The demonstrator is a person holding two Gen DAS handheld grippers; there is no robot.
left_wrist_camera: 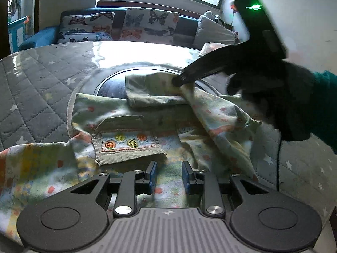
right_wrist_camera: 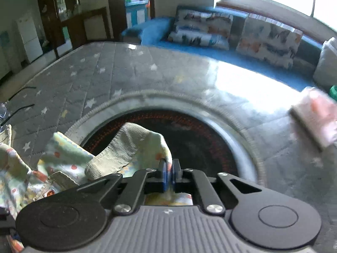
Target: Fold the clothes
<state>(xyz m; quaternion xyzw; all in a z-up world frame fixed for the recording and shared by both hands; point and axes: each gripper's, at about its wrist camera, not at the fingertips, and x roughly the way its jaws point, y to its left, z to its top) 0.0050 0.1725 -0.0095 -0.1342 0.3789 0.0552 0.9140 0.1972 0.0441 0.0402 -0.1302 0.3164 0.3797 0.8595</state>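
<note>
A small pale green child's garment [left_wrist_camera: 147,130] with orange dots and ribbed cuffs lies on the table over a round dark glass inset [left_wrist_camera: 111,86]. My left gripper [left_wrist_camera: 169,174] is open just above the garment's near part, with nothing between its blue pads. My right gripper [left_wrist_camera: 179,80] comes in from the right in the left wrist view and pinches a sleeve near its ribbed cuff [left_wrist_camera: 137,90], lifting it. In the right wrist view that gripper [right_wrist_camera: 169,168] is shut on the fabric, and the cuff [right_wrist_camera: 118,149] hangs to the left.
A grey quilted star-print cover [left_wrist_camera: 38,97] lies over the table around the inset [right_wrist_camera: 189,139]. A folded pink cloth [right_wrist_camera: 316,116] sits at the right edge. Behind the table stands a blue sofa [right_wrist_camera: 151,31] with butterfly cushions [left_wrist_camera: 147,25]. A black cable [right_wrist_camera: 21,107] lies far left.
</note>
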